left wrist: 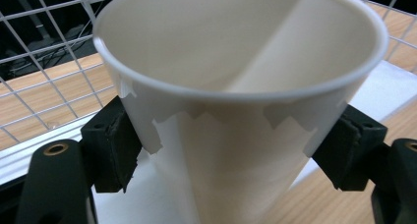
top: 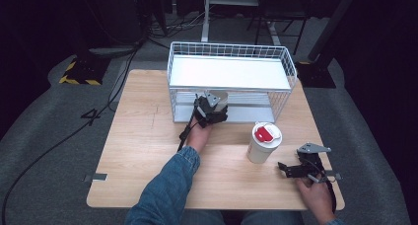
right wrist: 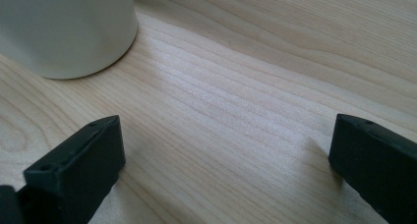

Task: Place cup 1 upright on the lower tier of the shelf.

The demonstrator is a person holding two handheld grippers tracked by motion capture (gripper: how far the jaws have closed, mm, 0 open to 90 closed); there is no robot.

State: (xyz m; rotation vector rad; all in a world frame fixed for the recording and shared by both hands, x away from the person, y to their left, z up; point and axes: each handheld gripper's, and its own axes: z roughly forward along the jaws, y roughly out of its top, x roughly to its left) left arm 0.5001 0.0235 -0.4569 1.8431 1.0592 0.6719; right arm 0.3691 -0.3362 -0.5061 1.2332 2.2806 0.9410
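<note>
left claw (left wrist: 231, 150) clamps a smooth white paper cup (left wrist: 236, 86); right claw (right wrist: 221, 160) gapes over grained wood.

Two paper cups: one open (left wrist: 236, 111), one with a lid (top: 263, 142). One wire shelf rack (top: 231, 79), one desk (top: 143, 136), two grippers.

1. The white paper cup (left wrist: 236, 111) is empty and open at the top, with a rolled rim. It stands about upright.
2. It is at the front opening of the white wire shelf (top: 231, 52), at the lower level.
</note>
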